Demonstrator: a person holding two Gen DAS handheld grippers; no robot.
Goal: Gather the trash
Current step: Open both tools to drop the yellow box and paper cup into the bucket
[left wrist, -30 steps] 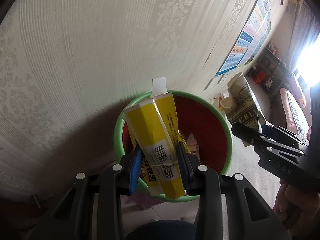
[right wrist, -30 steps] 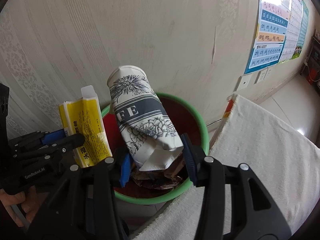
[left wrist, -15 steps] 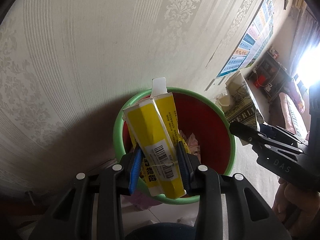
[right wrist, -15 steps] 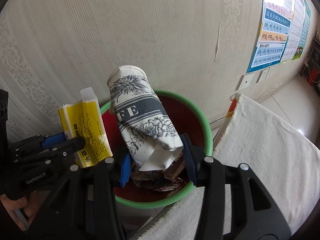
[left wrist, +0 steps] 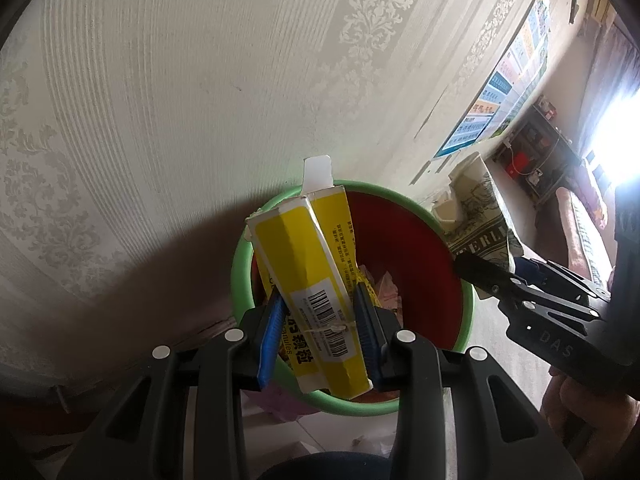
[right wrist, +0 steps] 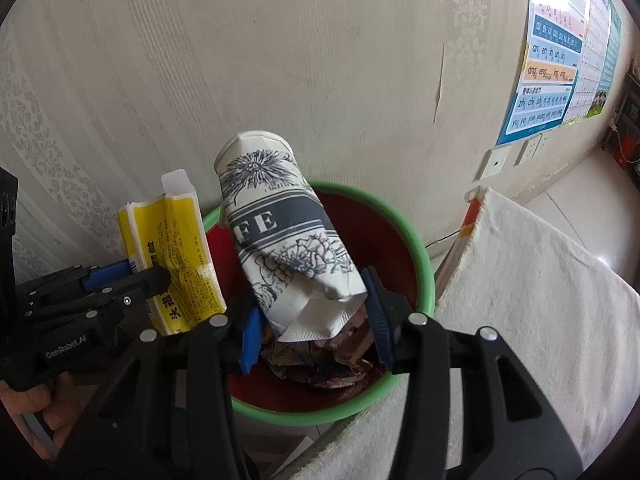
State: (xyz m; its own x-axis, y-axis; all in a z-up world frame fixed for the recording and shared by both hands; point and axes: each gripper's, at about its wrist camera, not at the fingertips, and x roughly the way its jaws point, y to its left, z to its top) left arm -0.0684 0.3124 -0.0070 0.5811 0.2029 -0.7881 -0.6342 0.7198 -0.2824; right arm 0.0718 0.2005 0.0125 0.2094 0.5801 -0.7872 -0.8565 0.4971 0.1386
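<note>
Two grippers show, the left gripper (left wrist: 318,330) and the right gripper (right wrist: 314,320). There is one yellow box (left wrist: 316,292), one crushed paper cup (right wrist: 288,240) and one bin (right wrist: 420,248) with a green rim, and some crumpled scraps lie in it, too jumbled to count. One wall chart (right wrist: 556,60), two wall sockets (right wrist: 496,162) and one pale cloth (right wrist: 520,320) complete the tally.

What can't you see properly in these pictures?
- Bin bottom: right wrist view, covered by crumpled trash.
- Cup lower end: right wrist view, crushed and folded, so whether anything is inside cannot be told.
- Small print on the yellow box: left wrist view, too small to read.
- Poster at the right edge: right wrist view, cut off by the frame.
- Window area: left wrist view, washed out by glare.
</note>
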